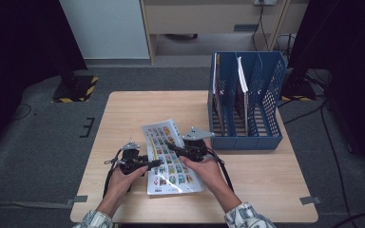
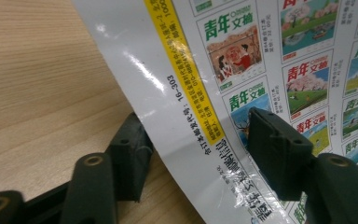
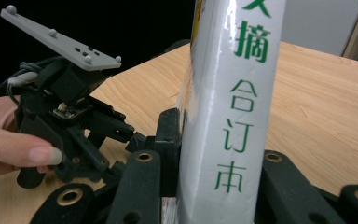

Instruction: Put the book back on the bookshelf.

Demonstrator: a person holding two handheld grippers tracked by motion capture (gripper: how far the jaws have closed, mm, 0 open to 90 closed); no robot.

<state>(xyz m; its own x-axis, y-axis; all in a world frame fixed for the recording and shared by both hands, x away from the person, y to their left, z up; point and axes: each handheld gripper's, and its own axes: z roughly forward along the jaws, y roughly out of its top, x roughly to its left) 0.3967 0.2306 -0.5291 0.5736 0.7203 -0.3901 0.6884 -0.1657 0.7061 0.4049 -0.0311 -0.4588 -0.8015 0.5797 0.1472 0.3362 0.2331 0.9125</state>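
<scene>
Right gripper (image 1: 175, 148): clamped on the spine of the magazine (image 1: 171, 156); in the right gripper view its 2 black jaws press the white spine with green characters from both sides, the book standing on edge between them.
Right hand (image 1: 204, 166): holds the gripper from 5 o'clock, the grey three-cornered plate on top.
Left gripper (image 1: 154, 164): jaws at a middling width; in the left gripper view 1 jaw lies under the magazine's white margin and the other over the printed cover, the edge between them; whether the pads press the paper I cannot tell.
Left hand (image 1: 123, 175): grips its gripper from 7 o'clock; a fingertip and the plate also show in the right gripper view (image 3: 74, 135).
Magazine: at the desk's centre, toward the 6 o'clock edge, cover up with rows of small coloured pictures and a yellow stripe; left gripper at its 9 o'clock side, right gripper at its 2 o'clock side.
Desk (image 1: 138, 109): light wood.
File rack (image 1: 247, 102): blue, perforated, at 2 o'clock from the magazine, well apart from both grippers; 2 books (image 1: 240, 90) stand upright in its compartments.
</scene>
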